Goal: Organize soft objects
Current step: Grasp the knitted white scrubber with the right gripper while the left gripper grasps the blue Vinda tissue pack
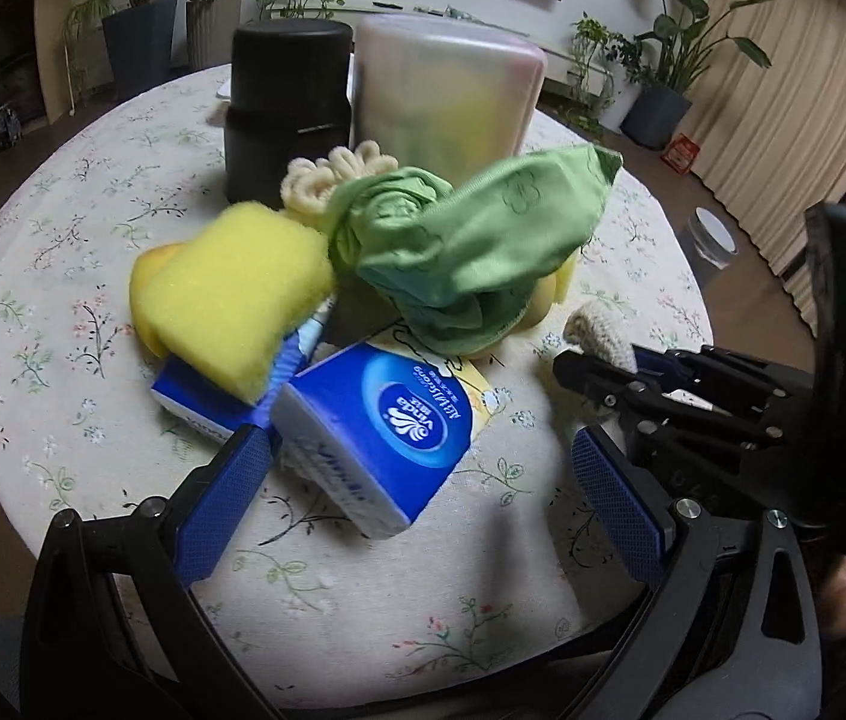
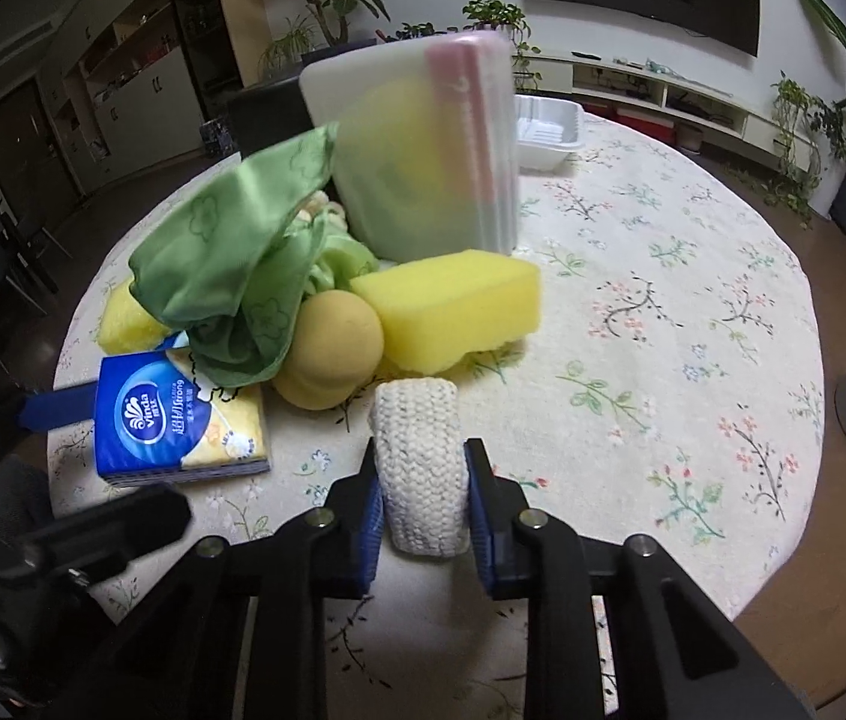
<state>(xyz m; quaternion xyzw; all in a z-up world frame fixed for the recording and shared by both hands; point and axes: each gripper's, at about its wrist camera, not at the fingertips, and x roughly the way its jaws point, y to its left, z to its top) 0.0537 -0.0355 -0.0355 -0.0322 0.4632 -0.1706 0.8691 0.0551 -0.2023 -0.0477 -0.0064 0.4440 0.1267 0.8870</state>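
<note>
**Gripping the knitted pad at the near edge of the pile**

Pinched between the blue pads of the right tool (image 2: 420,498) is a cream-white knitted pad (image 2: 420,468), lying on the floral-clothed round surface (image 2: 693,312) just in front of the heap of soft things. Its long axis runs straight away from the tool, along the fingers, so the pads press on its two long sides; it has not left the cloth. No other hand is nearer: the left tool (image 1: 417,498) hangs with its jaws spread wide and nothing between them, a blue pack of tissues (image 1: 375,426) lying just beyond its fingertips.

Beyond the pad sits a round tan foam ball (image 2: 333,348), and beside that a yellow block sponge (image 2: 453,312). A crumpled green cloth (image 2: 231,252) is draped over the pile. Behind everything stands a tall translucent plastic container (image 2: 423,156), probably where the pad belongs, lying straight ahead past the sponge.
</note>
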